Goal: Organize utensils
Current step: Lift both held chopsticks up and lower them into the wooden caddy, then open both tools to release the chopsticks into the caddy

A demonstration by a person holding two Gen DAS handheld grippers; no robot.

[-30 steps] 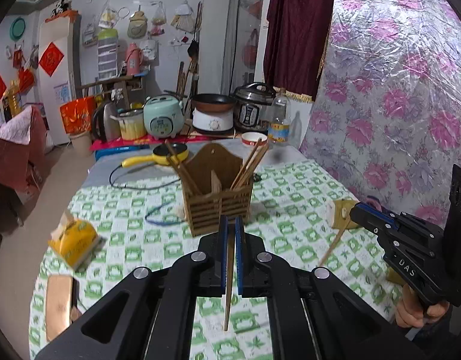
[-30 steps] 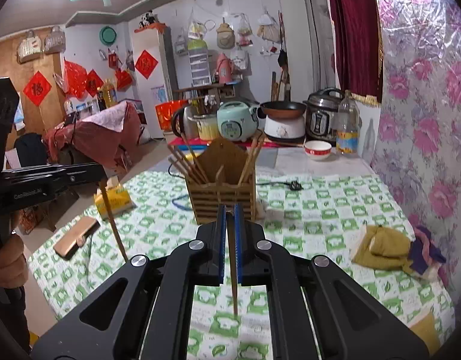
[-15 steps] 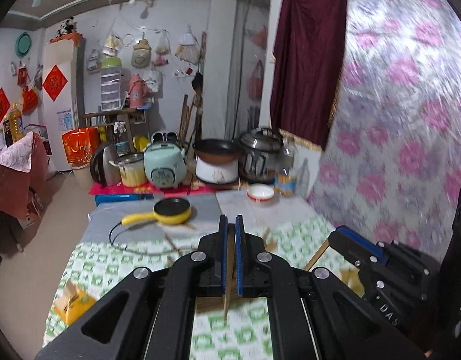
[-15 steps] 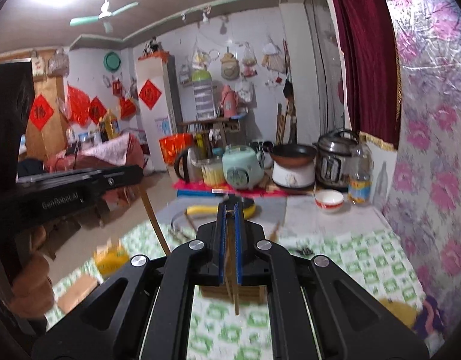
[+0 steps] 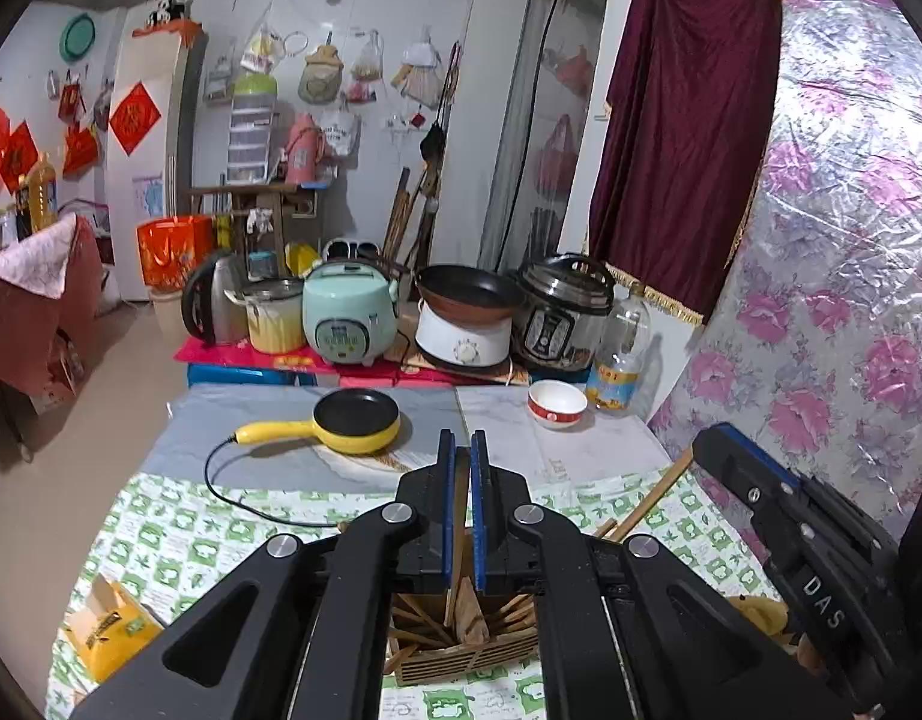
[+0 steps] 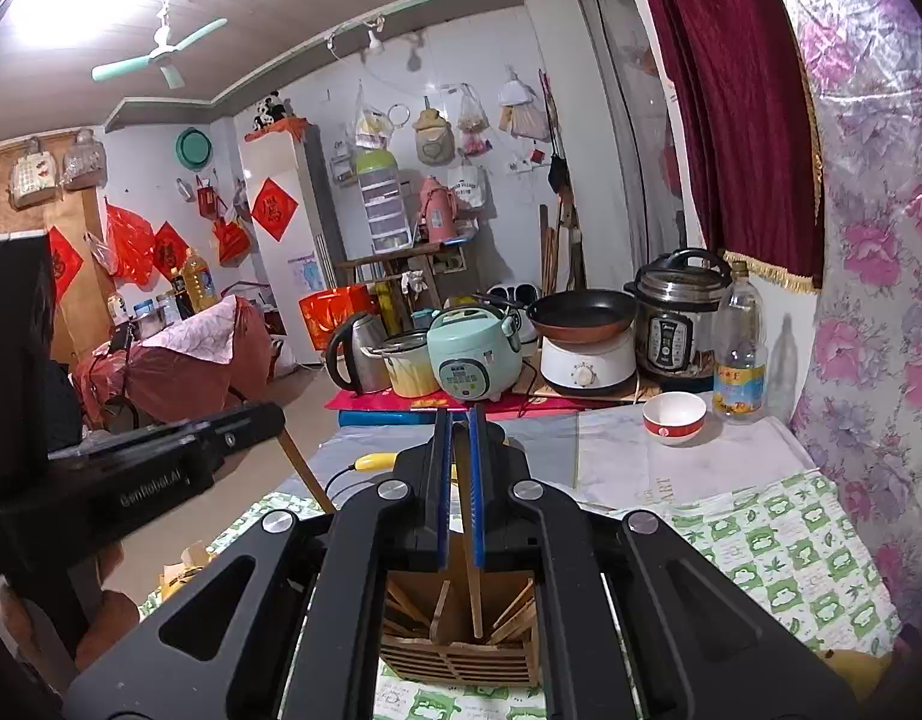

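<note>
Now | both grippers, left (image 5: 459, 519) and right (image 6: 459, 495), clamp one chopstick (image 5: 458, 540) each | holder (image 5: 461, 642) at 6 o'clock, under tips | I lower straight, release inside a compartment.

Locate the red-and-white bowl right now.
The red-and-white bowl sits at the table's far right, beside the clear bottle and in front of the black pressure cooker.

"DAS" is printed on the right gripper (image 5: 755, 483); "GenRobot.AI" on the left gripper (image 6: 269, 420); "ART" on the bench's grey cover (image 6: 653, 480).
</note>
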